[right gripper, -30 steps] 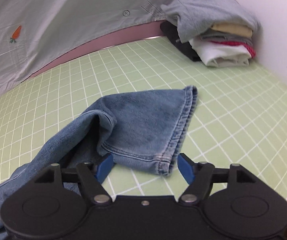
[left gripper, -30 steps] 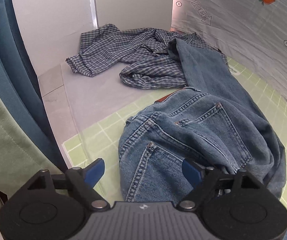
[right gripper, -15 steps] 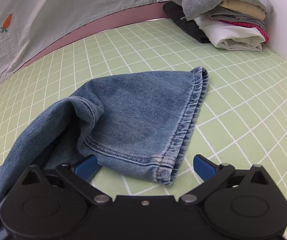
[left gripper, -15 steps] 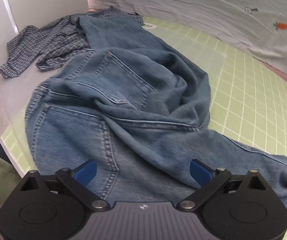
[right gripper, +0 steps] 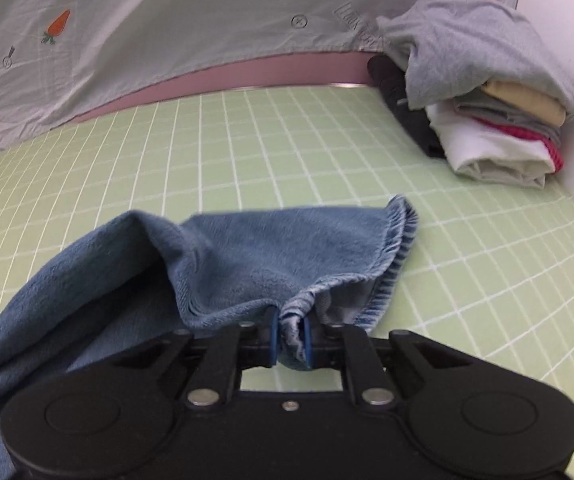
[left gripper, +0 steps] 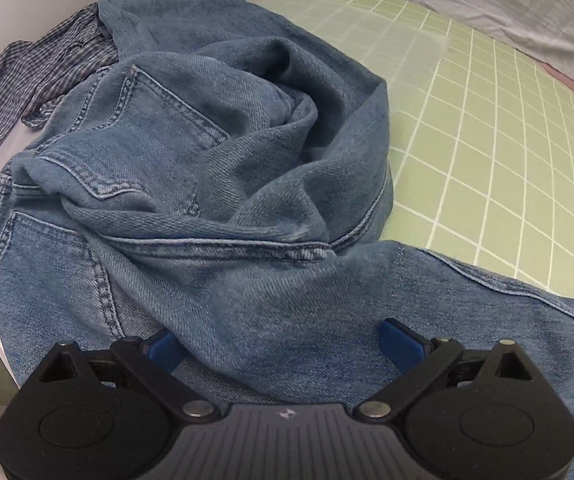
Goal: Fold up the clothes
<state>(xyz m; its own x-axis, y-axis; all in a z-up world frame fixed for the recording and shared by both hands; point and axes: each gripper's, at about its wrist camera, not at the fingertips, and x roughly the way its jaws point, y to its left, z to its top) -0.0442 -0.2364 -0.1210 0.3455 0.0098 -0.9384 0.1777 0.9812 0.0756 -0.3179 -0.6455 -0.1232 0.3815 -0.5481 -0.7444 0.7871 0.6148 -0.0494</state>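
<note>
A pair of blue jeans point(left gripper: 215, 184) lies bunched on the green grid mat point(left gripper: 487, 120), seat and back pockets up. My left gripper point(left gripper: 283, 346) is open, its blue pads low over the denim near the thigh, one pad on each side of a fold. In the right wrist view my right gripper point(right gripper: 289, 340) is shut on the hem of a jeans leg point(right gripper: 287, 248), which is lifted and pulled up off the mat point(right gripper: 247, 152).
A blue checked shirt point(left gripper: 43, 64) lies crumpled behind the jeans at the far left. A stack of folded clothes point(right gripper: 487, 92) stands at the far right by the white wall. A grey carrot-print sheet point(right gripper: 127, 20) hangs behind the mat.
My right gripper closed on the jeans leg hem and lifted it. My left gripper moved forward and lower over the jeans, still open.
</note>
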